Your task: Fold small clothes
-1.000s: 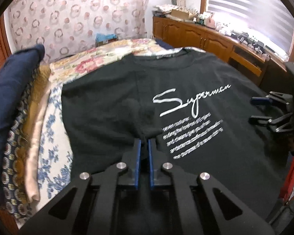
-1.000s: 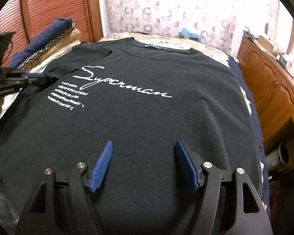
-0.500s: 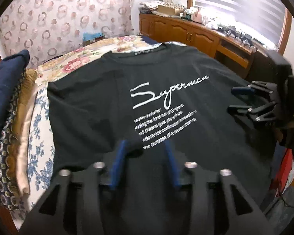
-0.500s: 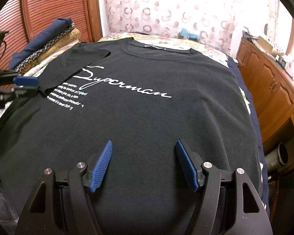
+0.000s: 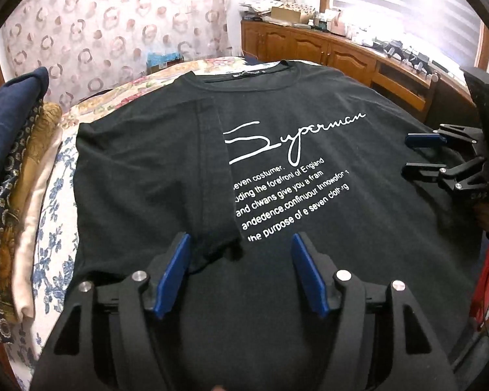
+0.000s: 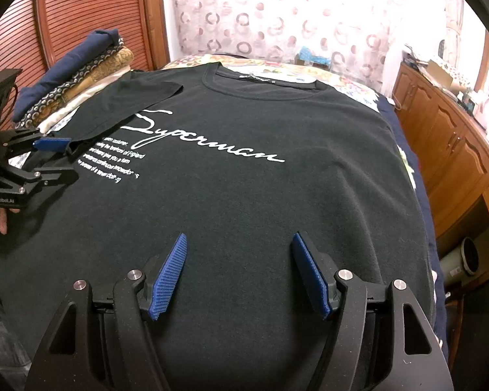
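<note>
The black T-shirt (image 5: 309, 123) lies spread face up on the bed (image 5: 166, 75), its left sleeve (image 5: 166, 169) now folded in over the chest. A second ago the left claw (image 5: 241, 260) was pinching that sleeve; it has since let go and stands wide open over the cuff. The right claw (image 6: 239, 260) remains open, empty. White print reads "Superman"; the left claw's body reads "GenRobot.AI".
</note>
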A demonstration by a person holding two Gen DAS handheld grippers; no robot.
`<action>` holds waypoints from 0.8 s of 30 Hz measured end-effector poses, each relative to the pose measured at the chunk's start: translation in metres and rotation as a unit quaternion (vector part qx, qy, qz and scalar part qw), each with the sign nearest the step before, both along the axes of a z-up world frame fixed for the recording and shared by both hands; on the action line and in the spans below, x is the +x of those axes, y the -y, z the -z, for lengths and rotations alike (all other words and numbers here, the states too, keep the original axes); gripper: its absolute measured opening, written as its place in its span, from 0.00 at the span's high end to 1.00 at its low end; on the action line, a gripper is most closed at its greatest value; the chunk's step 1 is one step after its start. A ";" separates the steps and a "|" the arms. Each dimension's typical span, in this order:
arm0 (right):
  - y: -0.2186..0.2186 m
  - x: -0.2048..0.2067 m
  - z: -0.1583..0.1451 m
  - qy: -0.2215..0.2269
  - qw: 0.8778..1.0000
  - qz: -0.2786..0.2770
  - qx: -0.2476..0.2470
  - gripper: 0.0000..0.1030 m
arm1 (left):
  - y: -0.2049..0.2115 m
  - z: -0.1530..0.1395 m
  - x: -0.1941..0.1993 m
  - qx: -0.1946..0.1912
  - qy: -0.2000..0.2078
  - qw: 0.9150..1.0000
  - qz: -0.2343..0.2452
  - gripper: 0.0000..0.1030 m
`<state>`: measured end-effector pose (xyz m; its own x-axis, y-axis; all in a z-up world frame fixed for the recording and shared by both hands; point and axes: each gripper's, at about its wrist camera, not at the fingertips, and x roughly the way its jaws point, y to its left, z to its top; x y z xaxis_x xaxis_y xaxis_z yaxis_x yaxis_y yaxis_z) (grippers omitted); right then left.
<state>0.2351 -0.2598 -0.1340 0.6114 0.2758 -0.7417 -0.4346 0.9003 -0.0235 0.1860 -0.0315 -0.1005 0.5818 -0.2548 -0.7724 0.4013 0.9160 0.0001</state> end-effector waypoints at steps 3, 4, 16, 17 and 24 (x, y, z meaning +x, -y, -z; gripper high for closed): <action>0.006 0.001 -0.001 -0.001 1.000 0.008 0.006 0.34 | -0.002 0.000 0.001 0.002 0.001 1.000 -0.001 0.37; 0.012 0.001 -0.003 0.005 1.000 0.015 0.007 0.34 | -0.004 -0.001 0.002 0.000 -0.001 1.000 -0.001 0.37; 0.164 0.039 -0.009 -0.028 0.983 0.153 0.103 0.47 | -0.003 -0.001 0.002 0.000 0.000 1.000 -0.001 0.36; 0.171 0.042 -0.006 -0.037 0.981 0.156 0.113 0.48 | -0.003 -0.001 0.002 0.000 -0.001 1.000 -0.001 0.36; 0.190 0.055 0.009 -0.092 0.963 0.148 0.205 0.70 | -0.004 -0.001 0.002 0.000 -0.001 1.000 -0.001 0.36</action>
